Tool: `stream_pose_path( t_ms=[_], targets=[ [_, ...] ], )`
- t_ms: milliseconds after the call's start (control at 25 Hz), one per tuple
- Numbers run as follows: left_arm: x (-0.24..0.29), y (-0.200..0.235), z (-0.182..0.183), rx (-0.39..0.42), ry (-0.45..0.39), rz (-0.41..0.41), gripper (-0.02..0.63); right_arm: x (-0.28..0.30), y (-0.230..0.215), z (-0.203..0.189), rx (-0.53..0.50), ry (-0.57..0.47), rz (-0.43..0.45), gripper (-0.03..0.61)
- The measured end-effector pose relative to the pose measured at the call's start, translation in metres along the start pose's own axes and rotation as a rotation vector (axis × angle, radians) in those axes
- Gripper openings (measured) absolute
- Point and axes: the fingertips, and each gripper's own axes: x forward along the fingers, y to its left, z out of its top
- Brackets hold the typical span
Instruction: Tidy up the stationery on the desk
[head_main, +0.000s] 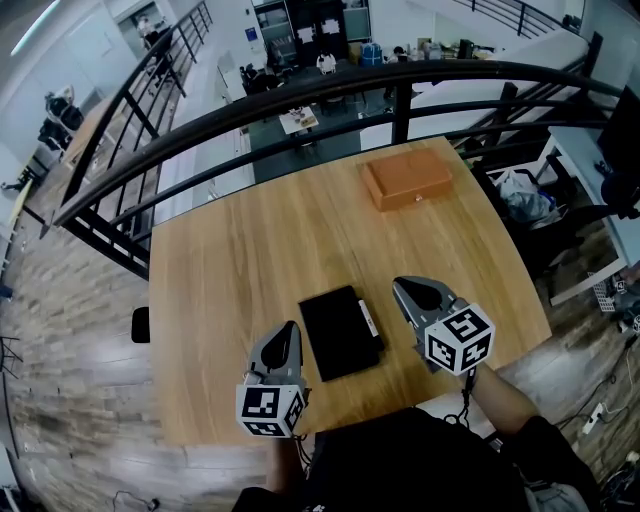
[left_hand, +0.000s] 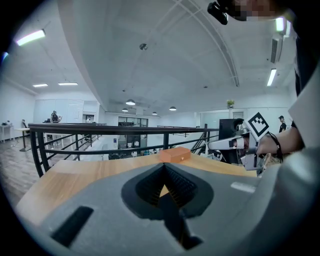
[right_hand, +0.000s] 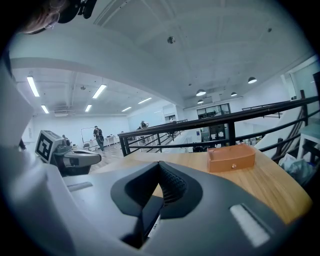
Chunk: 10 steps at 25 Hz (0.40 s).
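A flat black case (head_main: 340, 332) lies near the front of the wooden desk (head_main: 240, 260), with a thin white pen-like strip (head_main: 368, 322) along its right edge. At the far right of the desk sits an orange-brown drawer box (head_main: 410, 178), which also shows in the gripper views as the box (left_hand: 175, 155) and the box (right_hand: 231, 158). My left gripper (head_main: 291, 330) hovers just left of the case, shut and holding nothing. My right gripper (head_main: 402, 287) hovers just right of the case, also shut and holding nothing. Below the right jaws the case's edge (right_hand: 149, 220) shows.
A black curved railing (head_main: 300, 100) runs behind the desk's far edge, with a drop to a lower floor beyond. A white table (head_main: 590, 160) with clutter stands to the right. The person's dark-clothed body (head_main: 400, 460) is at the desk's near edge.
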Motion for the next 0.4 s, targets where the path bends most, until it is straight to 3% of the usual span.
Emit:
stream_pose_path(
  t_ms=[400],
  targets=[
    [0.0027, -0.0037, -0.0021, 0.001, 0.005, 0.001, -0.003, -0.0027, -0.0047, -0.0015, 0.009, 0.000, 0.001, 0.011]
  ],
)
